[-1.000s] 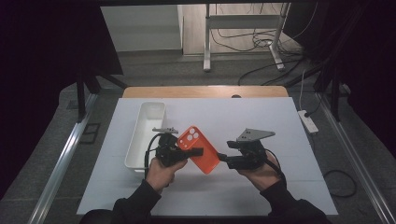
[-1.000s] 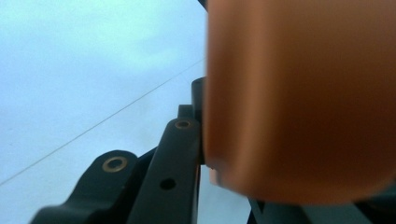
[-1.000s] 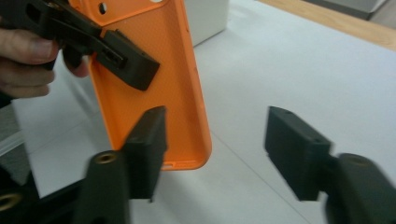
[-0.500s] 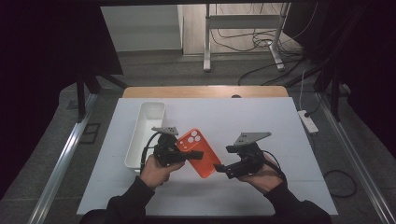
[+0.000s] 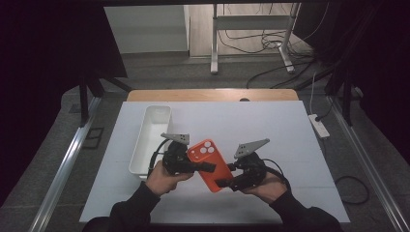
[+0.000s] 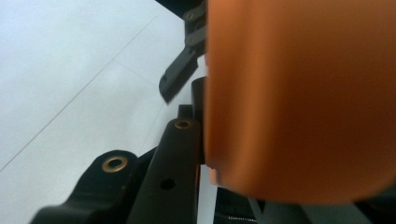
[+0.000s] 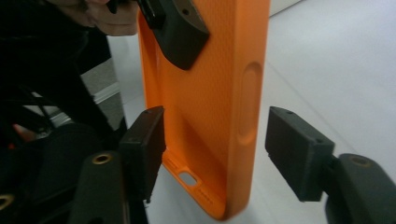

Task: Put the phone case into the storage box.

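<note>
With phone case (image 5: 211, 164) clamped in left gripper (image 5: 205, 167) above table (image 5: 270, 130), close spread right gripper (image 7: 215, 154) squarely on lower case edge, pads flat, before releasing left

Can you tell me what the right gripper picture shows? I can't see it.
An orange phone case stands between the right gripper's open black jaws. The left gripper grips its upper part, above a white table.

Phone case (image 6: 299, 93) blurred up close, hiding left gripper's (image 6: 196, 140) far jaw; case top cut off in right gripper view.
</note>
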{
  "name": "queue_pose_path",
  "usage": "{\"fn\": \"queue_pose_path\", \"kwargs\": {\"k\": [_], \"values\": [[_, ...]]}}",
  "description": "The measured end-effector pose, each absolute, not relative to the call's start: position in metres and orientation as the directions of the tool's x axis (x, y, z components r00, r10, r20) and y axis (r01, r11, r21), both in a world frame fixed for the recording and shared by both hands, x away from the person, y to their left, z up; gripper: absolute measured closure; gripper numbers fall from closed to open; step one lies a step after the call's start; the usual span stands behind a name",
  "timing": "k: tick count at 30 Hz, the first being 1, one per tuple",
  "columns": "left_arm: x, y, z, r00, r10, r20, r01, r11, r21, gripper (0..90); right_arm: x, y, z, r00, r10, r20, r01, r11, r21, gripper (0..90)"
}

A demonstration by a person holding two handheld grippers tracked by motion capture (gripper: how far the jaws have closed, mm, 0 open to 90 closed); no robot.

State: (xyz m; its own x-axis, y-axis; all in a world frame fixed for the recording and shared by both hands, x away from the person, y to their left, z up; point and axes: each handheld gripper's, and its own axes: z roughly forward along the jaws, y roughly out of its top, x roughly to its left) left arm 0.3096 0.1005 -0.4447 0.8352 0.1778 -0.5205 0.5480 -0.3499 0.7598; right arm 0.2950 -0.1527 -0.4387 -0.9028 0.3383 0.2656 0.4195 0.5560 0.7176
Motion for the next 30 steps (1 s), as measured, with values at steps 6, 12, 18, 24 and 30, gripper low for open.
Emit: {"fn": "queue_pose_path", "kwargs": {"k": [6,12,18,24,30], "values": [[0.308,0.097,-0.445,0.847,0.124,-0.517,0.524,-0.356,0.773,86.9,0.296,-0.152,-0.44,-0.895,0.289,0.34,0.446,0.545,0.71,57.4],[0.309,0.096,-0.448,0.851,0.079,-0.519,0.512,-0.346,0.786,84.9,0.298,-0.155,-0.44,-0.885,0.199,0.42,0.457,0.537,0.709,82.5],[0.308,0.095,-0.446,0.863,0.139,-0.486,0.504,-0.316,0.804,69.9,0.299,-0.157,-0.436,-0.88,0.211,0.425,0.469,0.52,0.714,86.1],[0.308,0.098,-0.443,0.855,0.263,-0.446,0.512,-0.293,0.808,42.4,0.299,-0.161,-0.433,-0.89,0.289,0.353,0.455,0.502,0.736,85.9],[0.308,0.102,-0.439,0.834,0.37,-0.41,0.52,-0.274,0.809,24.5,0.297,-0.164,-0.431,-0.895,0.364,0.259,0.42,0.486,0.767,85.7]]}}
